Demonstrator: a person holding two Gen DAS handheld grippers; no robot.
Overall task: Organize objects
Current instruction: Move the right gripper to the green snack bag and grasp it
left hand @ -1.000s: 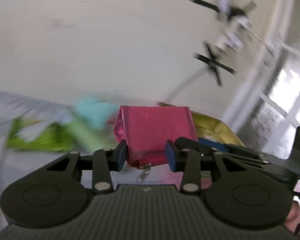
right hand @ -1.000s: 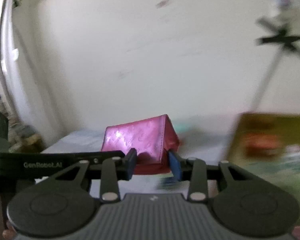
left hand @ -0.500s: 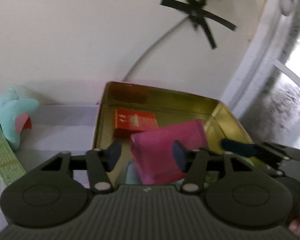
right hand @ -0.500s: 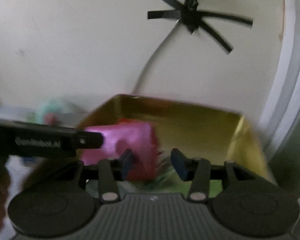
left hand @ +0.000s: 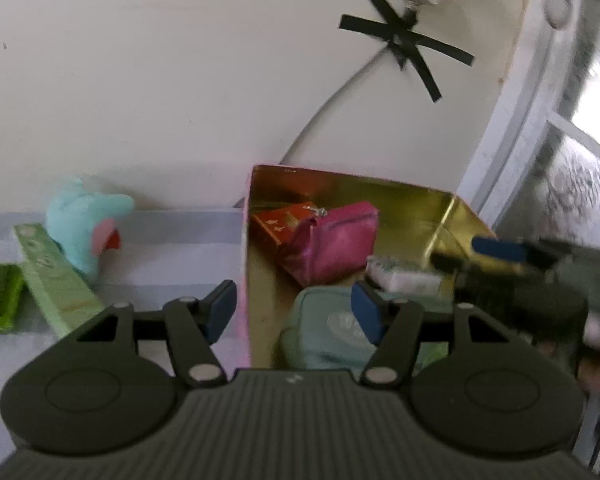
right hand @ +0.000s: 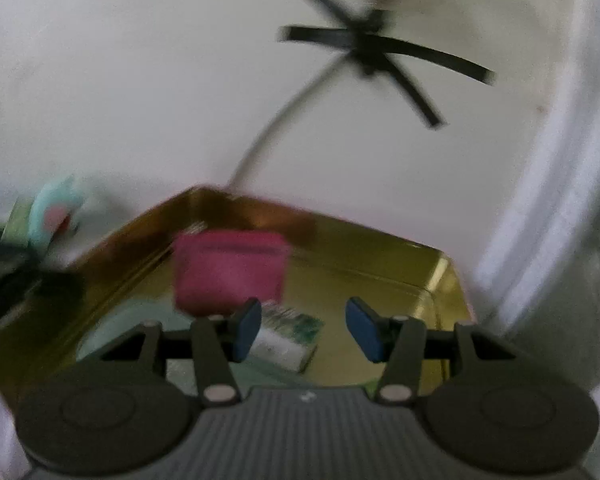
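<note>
A pink zip pouch (left hand: 332,248) lies inside the gold-lined box (left hand: 412,204), leaning on a red packet (left hand: 278,222). A teal pouch (left hand: 324,328) and a white-green packet (left hand: 404,278) lie nearer in the box. My left gripper (left hand: 294,312) is open and empty over the box's left wall. My right gripper (right hand: 302,330) is open and empty above the box (right hand: 380,264), with the pink pouch (right hand: 230,274) just beyond its left finger. It also shows at the right of the left wrist view (left hand: 500,256).
On the pale striped tablecloth (left hand: 160,264) left of the box lie a light-blue plush toy (left hand: 82,220), a long green carton (left hand: 54,280) and a small bright-green pack (left hand: 0,300). A wall with a taped cable stands close behind; a window frame is at the right.
Both grippers carried the pink pouch over the box, opened and let it go. It now rests inside the box, and both grippers have drawn back.
</note>
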